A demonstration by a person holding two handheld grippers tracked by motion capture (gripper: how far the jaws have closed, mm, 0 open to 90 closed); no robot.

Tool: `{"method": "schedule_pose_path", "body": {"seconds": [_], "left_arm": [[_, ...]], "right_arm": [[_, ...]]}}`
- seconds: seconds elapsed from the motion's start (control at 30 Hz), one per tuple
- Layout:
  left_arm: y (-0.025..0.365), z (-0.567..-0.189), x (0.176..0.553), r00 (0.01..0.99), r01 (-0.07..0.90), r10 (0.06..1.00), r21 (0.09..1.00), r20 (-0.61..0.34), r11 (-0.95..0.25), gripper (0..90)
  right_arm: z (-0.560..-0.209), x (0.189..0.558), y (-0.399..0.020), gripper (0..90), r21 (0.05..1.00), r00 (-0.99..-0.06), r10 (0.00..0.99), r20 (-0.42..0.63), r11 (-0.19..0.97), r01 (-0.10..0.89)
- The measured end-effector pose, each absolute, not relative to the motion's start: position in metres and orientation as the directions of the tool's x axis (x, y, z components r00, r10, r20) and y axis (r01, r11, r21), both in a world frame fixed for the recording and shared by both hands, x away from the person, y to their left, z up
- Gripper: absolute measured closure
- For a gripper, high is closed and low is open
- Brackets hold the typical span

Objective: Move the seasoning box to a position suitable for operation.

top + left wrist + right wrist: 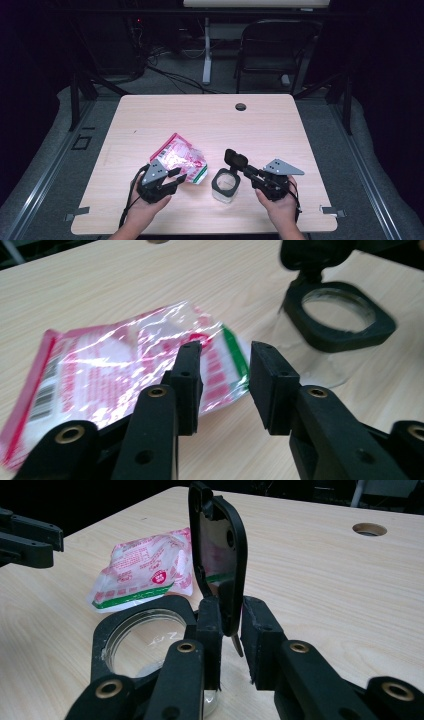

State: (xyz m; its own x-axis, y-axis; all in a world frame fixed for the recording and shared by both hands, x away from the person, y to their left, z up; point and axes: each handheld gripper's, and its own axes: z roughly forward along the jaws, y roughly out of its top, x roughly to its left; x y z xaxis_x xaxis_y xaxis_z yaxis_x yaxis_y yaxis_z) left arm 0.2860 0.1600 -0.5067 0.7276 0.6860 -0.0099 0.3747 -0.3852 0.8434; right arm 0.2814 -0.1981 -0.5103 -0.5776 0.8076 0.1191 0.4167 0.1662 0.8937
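A pale wooden table (pixel 210 120) seen from above, with a person's two hands coming in from the near edge, each holding a black two-jaw gripper.

The left gripper (pixel 176 179) sits at the near left of the table, its tips at the near edge of a crinkled red, white and green plastic packet (pixel 179 157) that lies flat on the wood. In the left gripper view its jaws stand partly open with bare table between them; the packet (pixel 125 370) lies just beyond and to one side of the pads, and nothing is gripped.

To the right of the packet stands a clear jar (pixel 226 186) with a black square rim and a black hinged lid (pixel 235 160) raised upright. The right gripper (pixel 248 172) reaches in from the right. In the right gripper view the lid (pixel 220 560) stands on edge between its two jaws, with a small gap on one side; whether the pads press on it I cannot tell. The jar's open mouth (pixel 142 637) is just left of the jaws.
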Motion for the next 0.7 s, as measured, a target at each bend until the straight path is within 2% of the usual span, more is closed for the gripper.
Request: {"method": "schedule_pose_path", "body": {"seconds": [0.13,0.3,0.5,0.57,0.7], "left_arm": [[0.169,-0.511,0.286,0.723,0.372,0.691,0.842,0.001,-0.391,62.6],[0.177,-0.52,0.285,0.712,0.361,0.701,0.841,0.031,-0.403,54.5],[0.171,-0.532,0.285,0.721,0.366,0.692,0.826,0.04,-0.428,52.6],[0.166,-0.538,0.284,0.733,0.343,0.676,0.817,0.075,-0.463,50.2],[0.161,-0.544,0.283,0.746,0.33,0.66,0.815,0.083,-0.476,48.2]], "right_arm": [[-0.509,0.278,-0.2,76.0,0.894,-0.577,0.808,0.125,0.16,0.418],[-0.502,0.265,-0.201,72.6,0.903,-0.583,0.803,0.124,0.152,0.401],[-0.502,0.254,-0.202,72.2,0.907,-0.589,0.799,0.121,0.152,0.392],[-0.504,0.252,-0.203,71.9,0.909,-0.59,0.798,0.12,0.151,0.39],[-0.507,0.253,-0.204,71.8,0.907,-0.586,0.798,0.14,0.133,0.399]]}}
